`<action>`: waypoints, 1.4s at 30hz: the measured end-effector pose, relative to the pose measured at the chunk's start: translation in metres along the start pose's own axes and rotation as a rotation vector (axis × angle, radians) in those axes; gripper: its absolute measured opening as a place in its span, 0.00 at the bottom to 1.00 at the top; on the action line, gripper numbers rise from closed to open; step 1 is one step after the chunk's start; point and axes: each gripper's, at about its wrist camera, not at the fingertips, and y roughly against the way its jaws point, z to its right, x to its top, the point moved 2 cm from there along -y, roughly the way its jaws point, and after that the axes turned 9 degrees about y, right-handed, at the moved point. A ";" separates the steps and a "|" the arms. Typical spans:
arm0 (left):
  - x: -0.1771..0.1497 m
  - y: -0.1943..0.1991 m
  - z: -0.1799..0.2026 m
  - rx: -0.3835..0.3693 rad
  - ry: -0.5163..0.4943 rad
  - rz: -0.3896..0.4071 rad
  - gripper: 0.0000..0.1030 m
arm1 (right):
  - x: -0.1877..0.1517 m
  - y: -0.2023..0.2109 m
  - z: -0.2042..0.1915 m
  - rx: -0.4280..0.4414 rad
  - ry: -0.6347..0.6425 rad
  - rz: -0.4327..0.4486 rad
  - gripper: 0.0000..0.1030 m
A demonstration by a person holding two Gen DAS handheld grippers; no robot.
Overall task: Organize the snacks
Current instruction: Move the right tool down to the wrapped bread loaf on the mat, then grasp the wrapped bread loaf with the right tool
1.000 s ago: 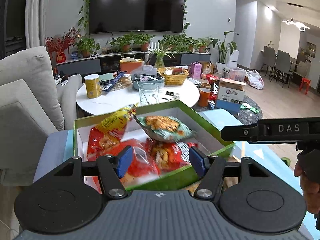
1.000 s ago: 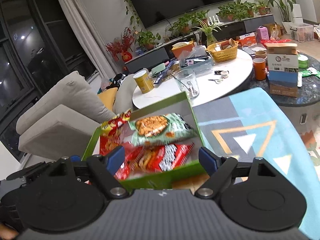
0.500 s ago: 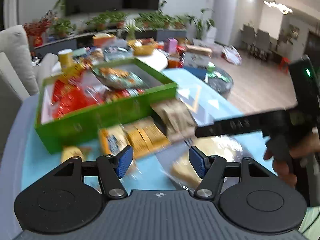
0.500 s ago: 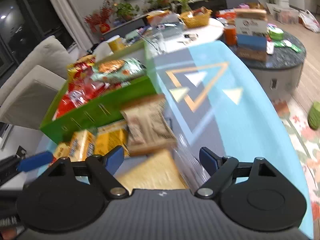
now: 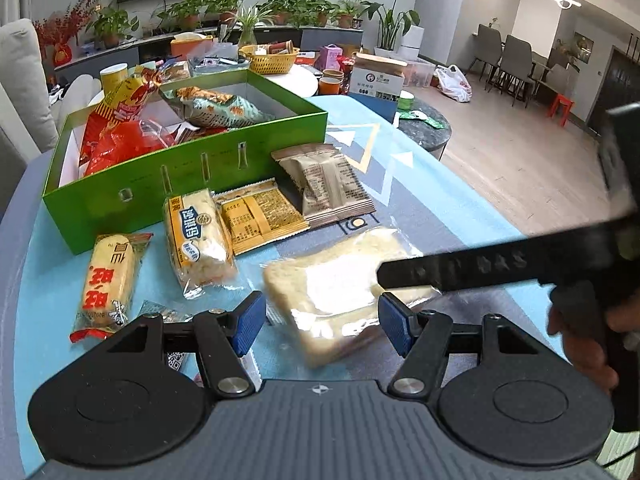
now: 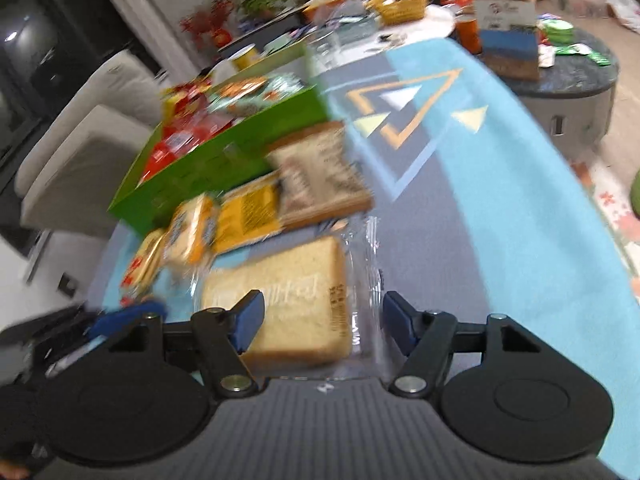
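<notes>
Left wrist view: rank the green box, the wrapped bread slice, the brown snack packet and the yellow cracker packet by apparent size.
1. green box
2. wrapped bread slice, though nearness to the camera inflates it
3 and 4. brown snack packet and yellow cracker packet: too alike to rank

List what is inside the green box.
The green box holds red snack bags, one red-and-yellow bag and a green-patterned bag on top. Its floor under the pile is mostly hidden.

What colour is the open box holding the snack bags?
Bright green outside, white inside; the box shows best in the left wrist view.
</notes>
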 end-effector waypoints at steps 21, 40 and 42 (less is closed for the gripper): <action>0.000 -0.017 -0.015 -0.033 0.080 -0.026 0.53 | 0.001 -0.007 -0.006 0.004 0.003 0.019 0.60; 0.000 -0.020 -0.016 -0.019 0.078 -0.046 0.64 | 0.002 -0.007 -0.005 -0.038 -0.014 0.013 0.65; 0.000 -0.024 -0.015 -0.033 0.093 -0.047 0.64 | 0.002 -0.008 -0.008 -0.043 0.006 0.014 0.65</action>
